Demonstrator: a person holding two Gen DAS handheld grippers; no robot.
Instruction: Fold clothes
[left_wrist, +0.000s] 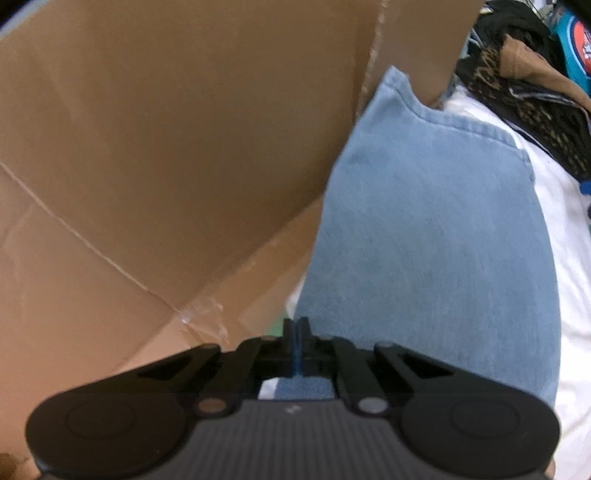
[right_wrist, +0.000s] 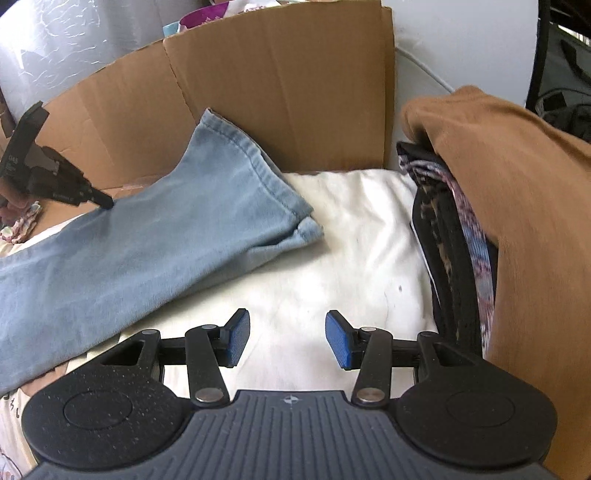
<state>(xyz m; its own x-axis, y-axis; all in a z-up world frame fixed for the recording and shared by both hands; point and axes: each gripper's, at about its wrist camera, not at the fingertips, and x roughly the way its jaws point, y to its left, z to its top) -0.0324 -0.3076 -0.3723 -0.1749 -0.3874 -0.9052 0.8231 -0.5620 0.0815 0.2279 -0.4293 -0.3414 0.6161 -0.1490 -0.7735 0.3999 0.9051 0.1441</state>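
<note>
Two tongs are working: the left tongs (left_wrist: 295, 325) are clenching the light-blue denim jeans (right_wrist: 147, 236) edge, while the right tongs (right_wrist: 287, 338) are hovering released over white cloth (right_wrist: 351, 229).

A pair of light blue, faded denim jeans (right_wrist: 159, 236) lies stretched out on the white, slightly creased sheet (right_wrist: 354, 236). The legs are stacked one on the other, their stitched hems (right_wrist: 280, 192) at the far end, the upper hem's corner leaning against the brown cardboard wall (right_wrist: 280, 85). The lower leg's cuff peeps out below, a little rumpled. The fabric lies mostly flat with soft folds. To the right, apart from the jeans, stands a pile of other clothes, topped by a rust-brown knitted garment (right_wrist: 517, 206).
</note>
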